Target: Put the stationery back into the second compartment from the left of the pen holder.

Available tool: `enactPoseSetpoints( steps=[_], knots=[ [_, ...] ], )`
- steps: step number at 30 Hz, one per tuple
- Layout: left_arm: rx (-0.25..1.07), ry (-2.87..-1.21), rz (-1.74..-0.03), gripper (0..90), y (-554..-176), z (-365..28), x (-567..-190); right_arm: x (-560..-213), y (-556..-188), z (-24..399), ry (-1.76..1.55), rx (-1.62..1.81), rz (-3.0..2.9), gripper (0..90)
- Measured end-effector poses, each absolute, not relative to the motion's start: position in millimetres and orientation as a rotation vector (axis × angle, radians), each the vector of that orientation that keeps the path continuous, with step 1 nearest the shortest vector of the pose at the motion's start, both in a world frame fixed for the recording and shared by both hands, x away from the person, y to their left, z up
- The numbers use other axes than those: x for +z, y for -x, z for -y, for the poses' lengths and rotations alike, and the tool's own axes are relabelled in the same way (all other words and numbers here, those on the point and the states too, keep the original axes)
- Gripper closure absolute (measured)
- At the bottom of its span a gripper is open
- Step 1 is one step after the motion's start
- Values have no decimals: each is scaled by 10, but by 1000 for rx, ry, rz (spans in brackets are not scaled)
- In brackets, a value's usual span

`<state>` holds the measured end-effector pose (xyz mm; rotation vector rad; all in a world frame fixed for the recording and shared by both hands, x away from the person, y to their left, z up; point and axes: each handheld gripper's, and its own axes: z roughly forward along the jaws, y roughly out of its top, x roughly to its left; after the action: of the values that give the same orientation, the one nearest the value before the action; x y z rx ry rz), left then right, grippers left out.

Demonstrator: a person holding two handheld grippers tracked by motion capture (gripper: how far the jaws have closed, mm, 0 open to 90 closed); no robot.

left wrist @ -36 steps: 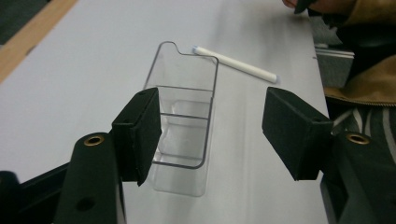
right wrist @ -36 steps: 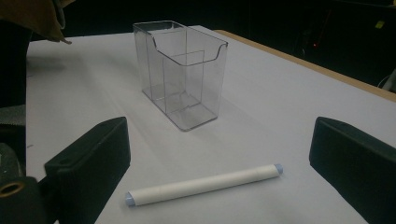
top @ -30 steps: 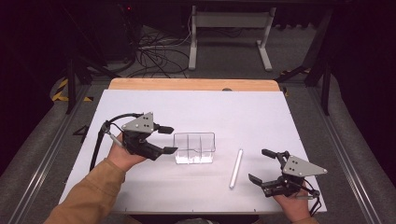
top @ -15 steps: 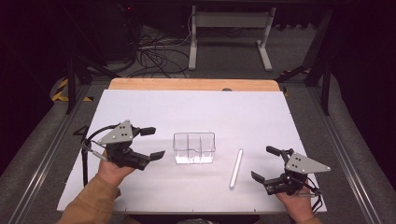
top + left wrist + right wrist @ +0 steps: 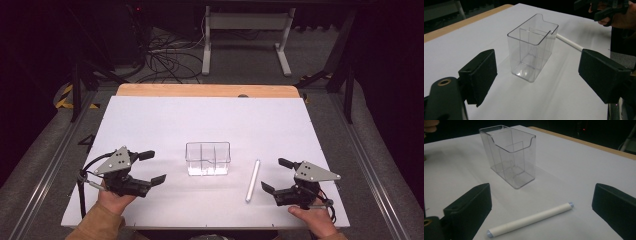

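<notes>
One clear plastic box (image 5: 208, 158) stands upright near the middle of the white table (image 5: 200, 120), open at the top and split by inner walls into compartments; the left gripper view shows it (image 5: 532, 47) empty, with one long wall cut lower than the other. Its exact number of compartments is hard to tell through the clear walls. Just to its right in the high view lies one white tube (image 5: 252, 180), flat on the table and apart from the box, its length running away from the person's edge. In the right gripper view the tube (image 5: 529, 219) lies crosswise in front of the jaws with a pale cap at each end, and the box (image 5: 509, 155) stands beyond it. There are two grippers, one in each hand. The left gripper (image 5: 150, 167) sits to the left of the box and points at it; its jaws have just been opening and now stand spread wide with nothing between them, the box well ahead of the pads. The right gripper (image 5: 276, 175) rests to the right of the tube, near it but not touching, its jaws also spread wide and empty. A strip of bare wood (image 5: 207, 90) shows along the table's far edge.
</notes>
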<state>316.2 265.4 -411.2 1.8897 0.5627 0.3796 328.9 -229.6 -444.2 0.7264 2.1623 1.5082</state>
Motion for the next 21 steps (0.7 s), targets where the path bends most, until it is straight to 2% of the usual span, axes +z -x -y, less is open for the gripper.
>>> enactPoseSetpoints(
  steps=[6,10,13,15,21],
  knots=[
    [375,-1883,-582,163,-3138,-2701,-4169,-4407,-3270,2328,-684,1491,-2148,57],
    [382,-1887,-584,163,-3118,-2722,-4189,-4379,-3259,2309,-664,1458,-2165,132],
    [382,-1876,-589,163,-3098,-2738,-4207,-4368,-3275,2279,-682,1457,-2197,132],
    [381,-1872,-593,164,-3088,-2753,-4216,-4348,-3287,2264,-664,1430,-2196,175],
    [390,-1859,-598,165,-3040,-2807,-4233,-4236,-3275,2212,-631,1413,-2166,208]
  ],
)
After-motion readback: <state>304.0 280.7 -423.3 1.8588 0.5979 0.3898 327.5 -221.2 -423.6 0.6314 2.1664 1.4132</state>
